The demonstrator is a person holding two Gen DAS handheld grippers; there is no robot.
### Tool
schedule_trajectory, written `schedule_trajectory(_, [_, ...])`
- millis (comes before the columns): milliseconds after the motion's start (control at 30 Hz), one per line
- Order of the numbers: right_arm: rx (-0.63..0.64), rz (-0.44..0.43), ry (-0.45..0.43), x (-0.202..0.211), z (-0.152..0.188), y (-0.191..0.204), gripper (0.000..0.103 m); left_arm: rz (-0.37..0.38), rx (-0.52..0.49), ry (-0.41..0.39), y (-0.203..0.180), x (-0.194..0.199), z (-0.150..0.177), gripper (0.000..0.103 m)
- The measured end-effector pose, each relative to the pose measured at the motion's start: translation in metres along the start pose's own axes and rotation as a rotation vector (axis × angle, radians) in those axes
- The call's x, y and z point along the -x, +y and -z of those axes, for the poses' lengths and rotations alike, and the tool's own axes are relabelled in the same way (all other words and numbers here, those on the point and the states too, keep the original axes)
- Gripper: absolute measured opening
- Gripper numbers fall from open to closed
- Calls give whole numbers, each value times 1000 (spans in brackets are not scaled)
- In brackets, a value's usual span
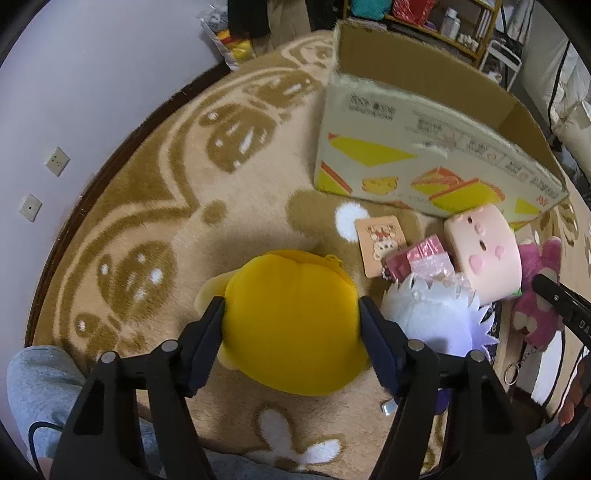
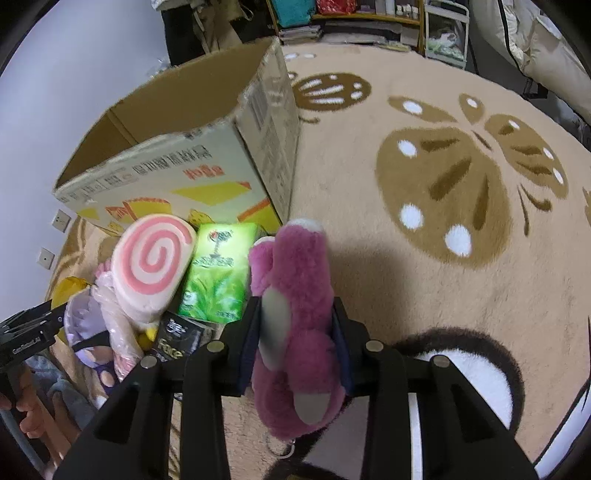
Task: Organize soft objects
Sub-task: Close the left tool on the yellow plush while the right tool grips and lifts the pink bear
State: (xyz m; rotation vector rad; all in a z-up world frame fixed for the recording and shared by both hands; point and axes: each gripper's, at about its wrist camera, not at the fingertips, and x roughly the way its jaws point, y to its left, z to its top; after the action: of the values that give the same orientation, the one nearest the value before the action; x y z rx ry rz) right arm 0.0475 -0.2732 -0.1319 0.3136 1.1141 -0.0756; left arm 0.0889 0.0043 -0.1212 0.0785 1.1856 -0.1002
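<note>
My left gripper points down at a round yellow plush on the beige rug; both pads press its sides. In the right wrist view my right gripper is shut on a magenta plush bear with a keyring at its lower end. The same bear shows at the right edge of the left wrist view. An open cardboard box stands just behind the pile. A pink swirl roll plush and a white-haired doll lie between the two grippers.
A green tissue pack, a black packet, a picture card and a pink wrapped box lie in the pile. Shelves stand at the back. Patterned rug stretches to the right. A grey sleeve is at lower left.
</note>
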Motion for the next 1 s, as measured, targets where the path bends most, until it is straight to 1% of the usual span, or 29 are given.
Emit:
schedule_trajectory(100, [13, -15, -56, 13, -1, 4, 37, -27, 27, -90, 6, 18, -2, 70])
schedule_trajectory(233, [14, -44, -124, 33, -2, 5, 37, -9, 58, -189, 12, 40, -6, 70])
schedule_trajectory(300, [14, -56, -162, 44, -3, 6, 37, -12, 49, -245, 10, 51, -6, 70])
schedule_trajectory(400, [15, -75, -212, 59, -5, 9, 37, -29, 22, -350, 5, 73, -7, 70])
schedule_trajectory(500, [24, -94, -288, 81, -8, 13, 37, -34, 20, -444, 1, 94, -8, 70])
schedule_trajectory(600, [33, -112, -357, 100, -11, 18, 37, -68, 13, -524, -4, 110, -15, 70])
schedule_trajectory(733, [58, -139, -430, 119, -23, 27, 37, -69, 30, -575, -4, 122, -29, 70])
schedule_trajectory(800, [81, -123, -462, 127, -29, 34, 37, -54, 41, -582, -2, 124, -38, 70])
schedule_trajectory(867, [104, -106, -493, 133, -33, 39, 37, -57, 45, -588, -3, 127, -47, 70])
schedule_trajectory(1000, [125, -112, -510, 138, -47, 47, 37, -84, 36, -610, -8, 129, -63, 70])
